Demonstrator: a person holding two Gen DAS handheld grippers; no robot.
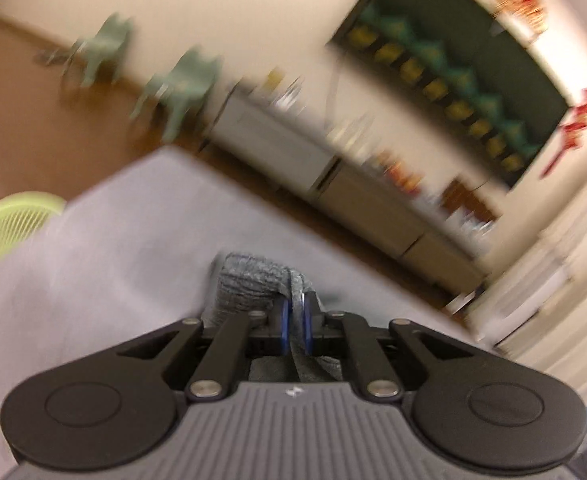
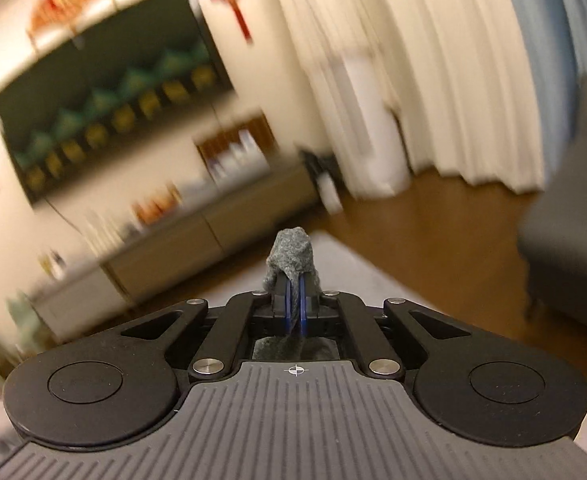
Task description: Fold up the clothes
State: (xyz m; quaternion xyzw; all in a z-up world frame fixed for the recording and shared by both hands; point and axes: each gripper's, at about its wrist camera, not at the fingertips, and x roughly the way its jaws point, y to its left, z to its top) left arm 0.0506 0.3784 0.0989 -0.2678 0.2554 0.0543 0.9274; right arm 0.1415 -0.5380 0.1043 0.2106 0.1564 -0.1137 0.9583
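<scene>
Blurred room; both grippers' jaws, left [image 1: 296, 322] & right [image 2: 295, 306], clamp grey knit garment [image 1: 249, 286].

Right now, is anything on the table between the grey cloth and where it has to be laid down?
Nothing visible: both grippers, left and right, pinch the grey cloth, and the table beyond looks bare.

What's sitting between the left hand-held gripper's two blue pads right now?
A pinched fold of the grey knitted garment fills the gap in the left hand-held gripper, seen in the left wrist view.

Green basket [image 1: 11, 226], grey sofa [image 2: 573, 208]
</scene>
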